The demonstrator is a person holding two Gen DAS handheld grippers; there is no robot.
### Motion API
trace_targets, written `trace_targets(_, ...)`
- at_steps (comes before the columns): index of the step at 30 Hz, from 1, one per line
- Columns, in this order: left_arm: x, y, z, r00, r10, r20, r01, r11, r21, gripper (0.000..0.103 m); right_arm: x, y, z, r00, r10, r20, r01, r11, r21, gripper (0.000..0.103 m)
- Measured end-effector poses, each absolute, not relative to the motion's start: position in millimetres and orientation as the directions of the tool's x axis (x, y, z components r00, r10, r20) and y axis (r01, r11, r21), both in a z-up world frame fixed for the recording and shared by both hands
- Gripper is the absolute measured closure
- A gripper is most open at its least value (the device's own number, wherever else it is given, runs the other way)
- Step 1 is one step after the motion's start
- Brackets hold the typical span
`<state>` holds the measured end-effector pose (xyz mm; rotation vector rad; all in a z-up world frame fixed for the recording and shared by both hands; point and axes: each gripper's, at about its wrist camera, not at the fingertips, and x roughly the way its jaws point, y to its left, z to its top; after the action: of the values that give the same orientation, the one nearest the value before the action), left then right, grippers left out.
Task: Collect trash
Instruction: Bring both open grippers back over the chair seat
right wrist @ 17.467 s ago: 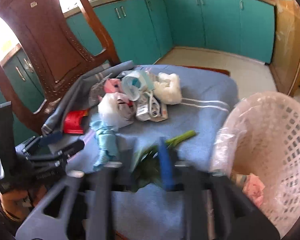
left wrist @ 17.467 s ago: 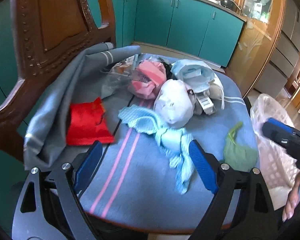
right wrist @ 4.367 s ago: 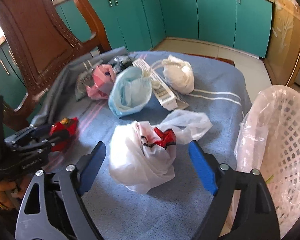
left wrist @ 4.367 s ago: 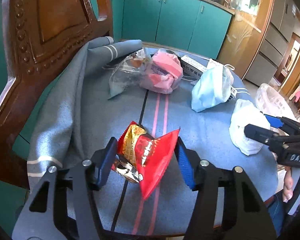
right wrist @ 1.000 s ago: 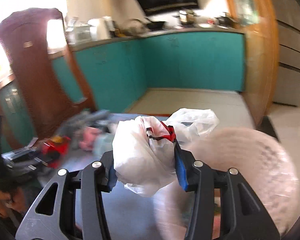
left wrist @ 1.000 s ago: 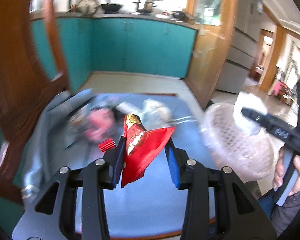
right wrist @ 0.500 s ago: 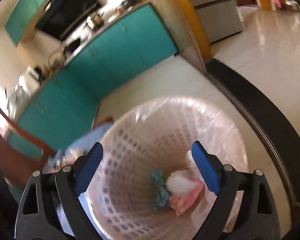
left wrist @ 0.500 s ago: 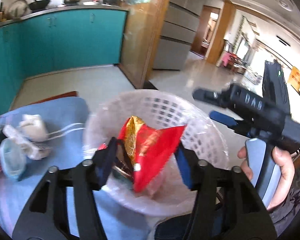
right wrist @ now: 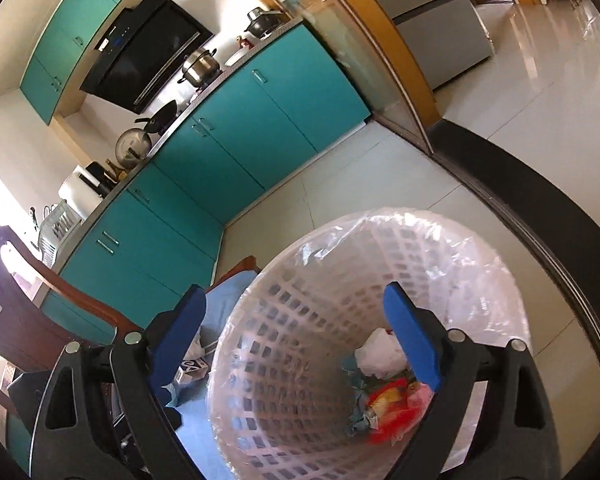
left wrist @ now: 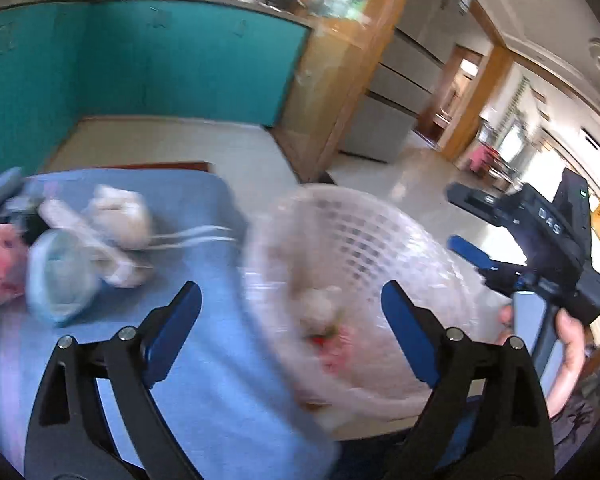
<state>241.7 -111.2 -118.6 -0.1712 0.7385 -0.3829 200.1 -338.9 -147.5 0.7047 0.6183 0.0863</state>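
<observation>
The trash left to collect lies on the blue cloth [left wrist: 204, 360], well off to the left of the left gripper's [left wrist: 290, 312] fingers: a light-blue bag [left wrist: 60, 280], a pink bundle [left wrist: 0, 268], a white bundle [left wrist: 118, 216] with loose strings trailing toward the basket, and a flat white box [left wrist: 80, 232] among them. All of it looks light and soft; the film bags should crumple and slip under the pads, so a hold across a bunched middle or a knotted neck seems safer than a loose edge. The box is the one stiff piece and would likely be best pinched across its narrow side. The blur hides finer detail.

The basket [right wrist: 284, 312], a white lattice lined with clear film, sits under both pairs of fingers. In the right wrist view its floor holds a white bag [right wrist: 376, 354] just inside the right finger, a red-and-gold wrapper [right wrist: 388, 400] below it, something pink [right wrist: 420, 394] at that finger's edge, and a teal scrap [right wrist: 356, 404] nearer the middle.

The left gripper's jaws are opening, with nothing between them. The right gripper [right wrist: 294, 332] stands wide apart over the basket mouth, also empty, held by a hand [left wrist: 568, 344].
</observation>
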Motion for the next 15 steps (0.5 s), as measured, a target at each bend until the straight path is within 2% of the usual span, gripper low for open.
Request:
trace_targets(3, 230.0, -66.1, -121.3, 0.746, -0.186, -0.640, 0.106, 0.981, -0.161, 0.012, 204.1, -327.5, -141.3, 0.820, 0.254, -0.514, 0.125, 0.795, 0.594, 0.015)
trace_targets(5, 220.1, -30.9, -126.7, 0.742, -0.047, -0.669, -0.013, 0.996, -0.084, 0.012, 210.7, -306.9, -133.7, 0.808, 0.220, -0.547, 0.115, 0.851, 0.513, 0.015)
trace_targets(7, 209.5, 5.2, -133.7, 0.709, 0.030, -0.705, -0.109, 0.992, -0.067, 0.012, 221.6, -269.4, -125.3, 0.796, 0.225, -0.562, 0.046, 0.903, 0.427, 0.015)
trace_targets(10, 191.4, 47.0, -138.6, 0.678, 0.089, -0.729, -0.200, 0.977, -0.067, 0.012, 237.0, -199.1, -117.9, 0.742, 0.341, -0.578, -0.152, 0.924, 0.350, 0.015)
trace_targets(12, 182.6, 64.7, -139.6, 0.667, 0.118, -0.736, -0.234, 0.971, -0.057, 0.012, 249.6, -128.6, -119.5, 0.658, 0.442, -0.610, -0.347, 0.896, 0.276, 0.015)
trace_targets(15, 169.1, 84.0, -137.1, 0.663, 0.137, -0.736, -0.262, 0.963, -0.057, 0.012, 260.5, -56.9, -135.0, 0.602, 0.443, -0.665, -0.452, 0.875, 0.174, 0.015)
